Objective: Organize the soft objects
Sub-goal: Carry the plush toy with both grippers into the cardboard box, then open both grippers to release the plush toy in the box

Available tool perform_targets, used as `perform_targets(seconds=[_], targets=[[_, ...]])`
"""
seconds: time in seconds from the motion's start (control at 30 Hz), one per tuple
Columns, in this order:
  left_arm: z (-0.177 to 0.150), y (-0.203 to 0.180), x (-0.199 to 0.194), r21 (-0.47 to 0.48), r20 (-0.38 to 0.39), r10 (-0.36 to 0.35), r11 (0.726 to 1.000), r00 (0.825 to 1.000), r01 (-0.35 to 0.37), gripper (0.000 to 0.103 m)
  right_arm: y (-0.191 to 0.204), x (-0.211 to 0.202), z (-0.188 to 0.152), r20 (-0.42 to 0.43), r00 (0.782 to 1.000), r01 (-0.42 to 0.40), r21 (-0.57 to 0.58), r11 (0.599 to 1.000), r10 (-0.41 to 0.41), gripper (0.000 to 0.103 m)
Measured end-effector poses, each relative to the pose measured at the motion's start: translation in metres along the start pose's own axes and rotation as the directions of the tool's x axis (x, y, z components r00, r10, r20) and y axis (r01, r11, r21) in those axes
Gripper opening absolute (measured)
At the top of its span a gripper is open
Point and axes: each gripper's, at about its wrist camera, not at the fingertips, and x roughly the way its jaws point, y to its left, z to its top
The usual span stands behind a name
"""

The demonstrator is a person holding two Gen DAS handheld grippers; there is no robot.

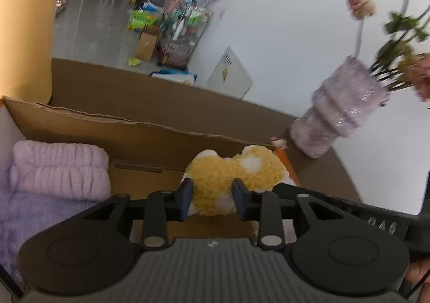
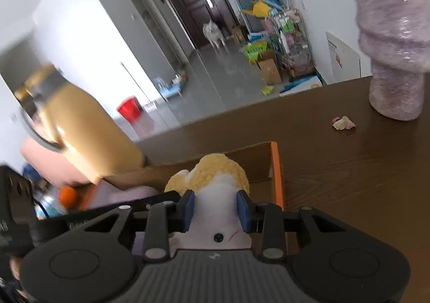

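Note:
Both grippers hold one yellow and white plush toy (image 1: 236,174) above an open cardboard box (image 1: 113,131). My left gripper (image 1: 213,199) is shut on the toy's yellow body. My right gripper (image 2: 216,209) is shut on the toy's white part (image 2: 215,203), with a black eye showing near the camera. In the box, at the left, lie a folded pink towel (image 1: 59,168) and a lilac cloth (image 1: 32,219). The box also shows in the right wrist view (image 2: 258,160), with an orange edge.
The box stands on a dark brown table (image 2: 349,174). A lilac vase (image 1: 341,112) with flowers stands at the table's right. A crumpled petal (image 2: 344,123) lies near it. A tall yellow bottle (image 2: 88,133) stands left of the box. A white dog (image 2: 213,32) is down the hallway.

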Motion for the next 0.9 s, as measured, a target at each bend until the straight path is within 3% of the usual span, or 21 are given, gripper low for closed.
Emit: perform_targets(seconds=[0.07, 0.13, 0.17, 0.27, 0.43, 0.53, 0.8, 0.9], targets=[[0.002, 0.003, 0.013, 0.016, -0.023, 0.017, 1.0, 1.0, -0.017, 0.028, 0.01, 0.018, -0.003, -0.006, 0.996, 0.084, -0.093, 0.992, -0.085, 0.033], [0.001, 0.001, 0.022, 0.044, -0.05, 0.042, 0.998, 0.998, -0.04, 0.028, 0.026, 0.031, -0.009, 0.006, 0.982, 0.188, -0.211, 0.959, -0.191, 0.021], [0.0, -0.001, 0.023, 0.065, -0.053, 0.045, 0.997, 0.998, -0.042, 0.028, 0.032, 0.035, -0.012, 0.018, 0.974, 0.224, -0.251, 0.942, -0.227, 0.021], [0.0, -0.004, 0.015, 0.096, -0.026, 0.072, 0.993, 0.997, -0.069, 0.028, 0.048, 0.032, -0.016, 0.048, 0.958, 0.285, -0.297, 0.911, -0.284, 0.021], [0.006, -0.015, -0.036, 0.161, 0.056, 0.08, 0.983, 0.995, -0.089, 0.032, 0.062, -0.012, -0.009, 0.105, 0.957, 0.29, -0.291, 0.912, -0.271, 0.021], [0.011, -0.024, -0.083, 0.199, 0.117, 0.104, 0.972, 0.988, -0.126, 0.04, 0.069, -0.056, -0.004, 0.153, 0.952, 0.299, -0.282, 0.912, -0.265, 0.021], [-0.007, -0.029, -0.215, 0.252, 0.265, 0.21, 0.927, 0.941, -0.278, 0.062, 0.081, -0.179, -0.022, 0.265, 0.927, 0.337, -0.278, 0.899, -0.265, 0.026], [-0.022, -0.027, -0.251, 0.258, 0.298, 0.255, 0.907, 0.92, -0.334, 0.063, 0.088, -0.212, -0.036, 0.291, 0.925, 0.324, -0.262, 0.909, -0.246, 0.028]])
